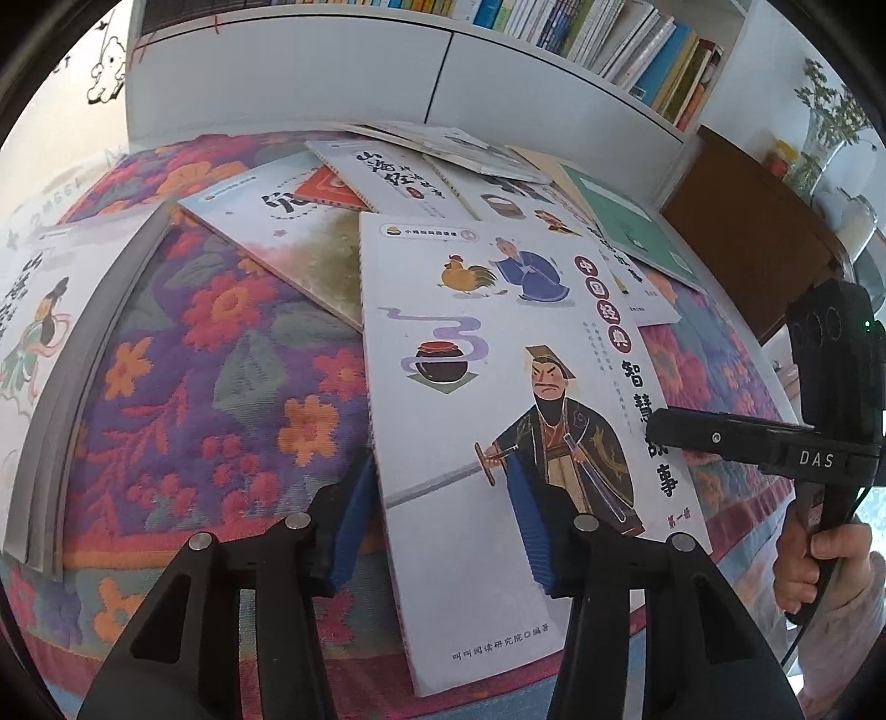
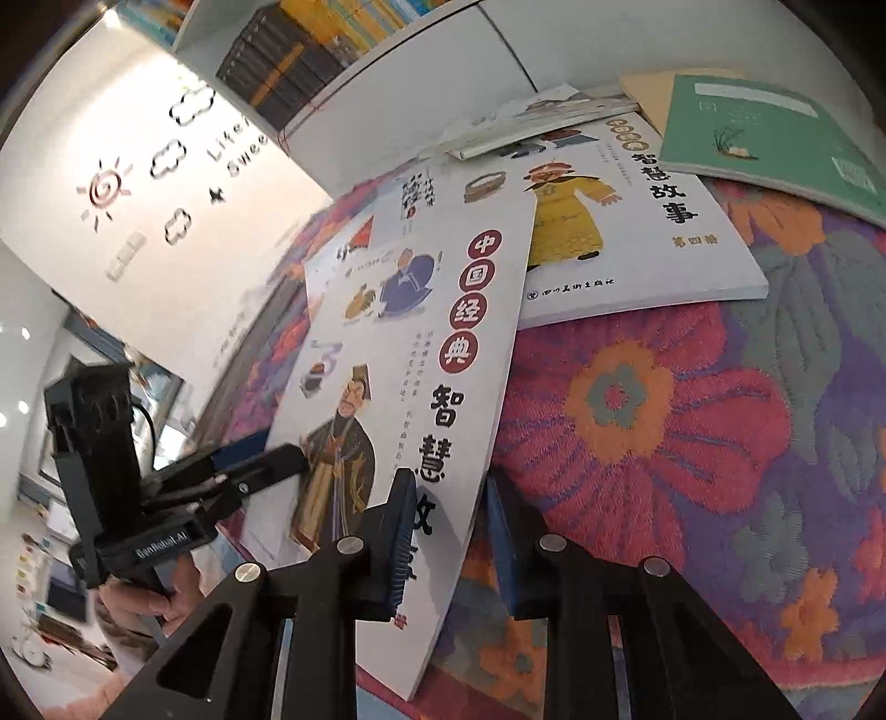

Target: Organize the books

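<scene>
Blue pads of the left tool point(image 1: 440, 518) straddle the near-left edge of the white storybook point(image 1: 515, 387): one pad under the edge, one on the cover, pinching it. Right tool point(image 2: 448, 545) clamps the same storybook's right edge, pads pressed on either side; its corner is lifted off the floral cloth point(image 2: 664, 443). Beyond both tools, more books lie scattered: a yellow-robed volume point(image 2: 637, 232), a green book point(image 2: 775, 138). Bookshelf point(image 1: 609, 33) farther back.
</scene>
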Demonstrator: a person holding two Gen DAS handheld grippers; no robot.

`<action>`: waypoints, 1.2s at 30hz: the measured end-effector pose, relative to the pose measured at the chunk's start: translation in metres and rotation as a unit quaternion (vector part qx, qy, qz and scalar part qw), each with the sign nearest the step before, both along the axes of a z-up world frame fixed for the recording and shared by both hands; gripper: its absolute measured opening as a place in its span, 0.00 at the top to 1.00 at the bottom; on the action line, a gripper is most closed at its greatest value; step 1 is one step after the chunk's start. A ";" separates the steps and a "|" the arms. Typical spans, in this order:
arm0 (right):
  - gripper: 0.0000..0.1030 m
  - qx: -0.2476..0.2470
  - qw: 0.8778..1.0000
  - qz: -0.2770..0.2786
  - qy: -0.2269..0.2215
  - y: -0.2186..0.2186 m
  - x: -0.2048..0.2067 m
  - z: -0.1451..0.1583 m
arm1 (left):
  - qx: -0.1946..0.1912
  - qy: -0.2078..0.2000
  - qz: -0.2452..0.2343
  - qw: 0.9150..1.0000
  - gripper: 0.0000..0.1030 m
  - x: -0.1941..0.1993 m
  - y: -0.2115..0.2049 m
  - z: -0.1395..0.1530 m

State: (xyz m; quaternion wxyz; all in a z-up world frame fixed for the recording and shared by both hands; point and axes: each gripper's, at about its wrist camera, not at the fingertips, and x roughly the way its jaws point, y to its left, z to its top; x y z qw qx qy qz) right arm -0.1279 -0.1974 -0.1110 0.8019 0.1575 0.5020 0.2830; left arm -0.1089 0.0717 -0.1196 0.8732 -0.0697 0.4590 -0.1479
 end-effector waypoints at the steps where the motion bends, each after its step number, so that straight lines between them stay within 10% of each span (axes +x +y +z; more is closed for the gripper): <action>1: 0.76 0.008 1.000 -0.004 0.000 -0.002 -0.001 -0.001 | 0.001 0.000 0.003 1.000 0.57 -0.001 0.000 0.000; 32: 0.78 -0.010 0.993 0.042 -0.109 0.053 -0.038 0.054 | 0.036 0.021 -0.021 0.999 0.62 -0.008 0.013 0.027; 36: 0.78 -0.056 0.993 0.037 -0.094 0.064 -0.033 0.043 | 0.100 0.011 -0.010 0.995 0.57 -0.004 0.012 0.028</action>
